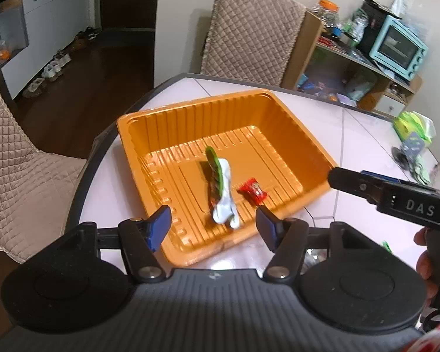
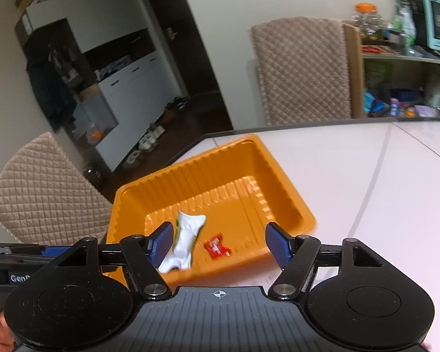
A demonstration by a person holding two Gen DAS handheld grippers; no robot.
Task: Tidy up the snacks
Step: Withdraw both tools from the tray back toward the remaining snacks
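Tray: an orange plastic tray (image 1: 190,123) with ribbed walls sat on the pale table (image 1: 360,135), near the table's rounded left edge.
Snacks in tray: a green-and-white wrapped snack (image 1: 221,189) lay on the tray floor towards the near wall; a small red wrapped candy (image 1: 253,191) lay just beside it on the right, apart from it.
Same snacks, right wrist view: the white wrapper (image 2: 187,240) and the red candy (image 2: 216,245) both rested on the floor of the tray (image 2: 278,182), near its near wall.
Left gripper: the left gripper (image 1: 212,227) was over the near edge of the tray, its blue-padded jaws roughly half apart with nothing held; the green-and-white snack showed in the gap but no pad touched it.
Right gripper: the right gripper (image 2: 220,246) hovered over the near side of the tray, jaws parted wide and gripping nothing; both snacks lay below the gap, untouched.
Right gripper from the left view: its black body came in from the right, just past the tray's right corner, with part of a hand (image 1: 428,261) around the handle.
Surroundings: quilted beige chairs (image 1: 249,29) stood at the far and left sides of the table; a shelf with a light blue toaster oven (image 1: 399,47) stood far right.
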